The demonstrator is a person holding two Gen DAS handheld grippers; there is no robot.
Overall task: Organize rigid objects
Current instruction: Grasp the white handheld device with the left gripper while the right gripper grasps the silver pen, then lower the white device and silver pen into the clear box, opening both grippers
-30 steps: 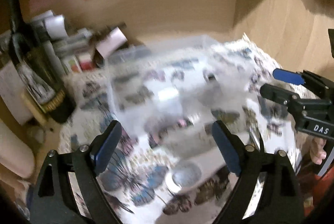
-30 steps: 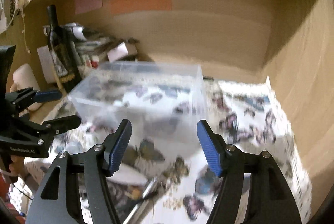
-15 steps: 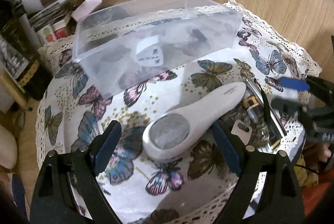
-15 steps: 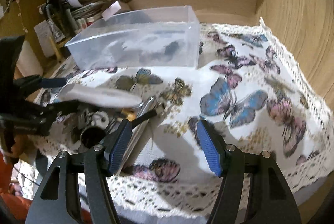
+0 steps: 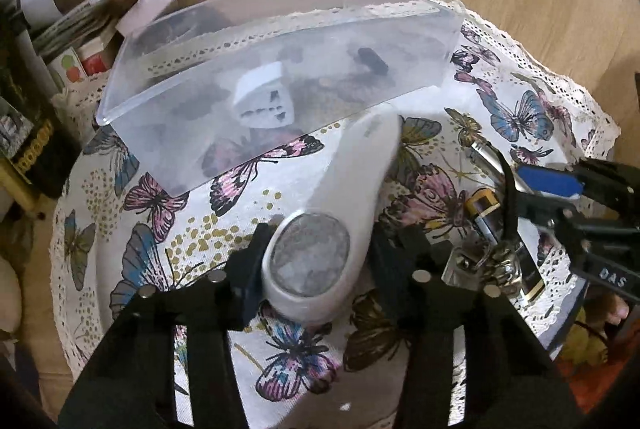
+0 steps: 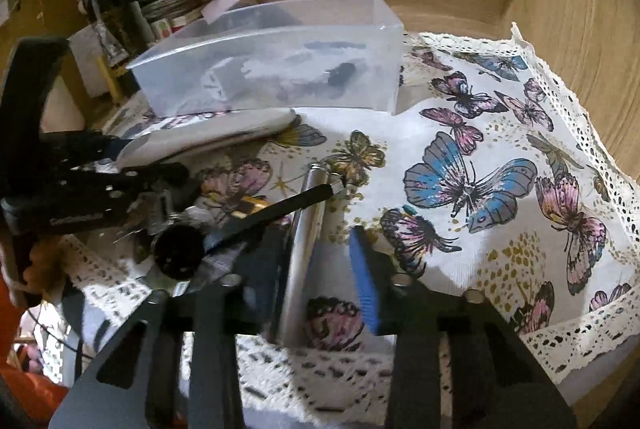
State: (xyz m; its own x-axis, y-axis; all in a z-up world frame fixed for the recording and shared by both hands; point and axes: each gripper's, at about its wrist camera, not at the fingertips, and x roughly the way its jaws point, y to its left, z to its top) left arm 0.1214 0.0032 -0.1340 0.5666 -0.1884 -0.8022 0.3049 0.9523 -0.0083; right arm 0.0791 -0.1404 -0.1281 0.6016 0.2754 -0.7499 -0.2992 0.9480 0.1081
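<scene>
Left wrist view: the left gripper (image 5: 316, 261) brackets the round lens end of the white handheld magnifier (image 5: 340, 205), one finger on each side, apparently pinching it. The magnifier lies on the butterfly tablecloth (image 5: 520, 109); its long axis runs away from the gripper and up-right, the handle tip just beside the clear plastic bin (image 5: 280, 69). Judgement: a lift along that axis carries it straight toward the bin.

Right wrist view: the right gripper (image 6: 316, 277) straddles the near end of the metal tube (image 6: 306, 229), whose axis points away along the fingers. The blue right pad stands apart from the tube, so the jaws are spread, not yet gripping.

Legible writing: "DAS" on the right gripper body. Other print is unreadable.
</scene>
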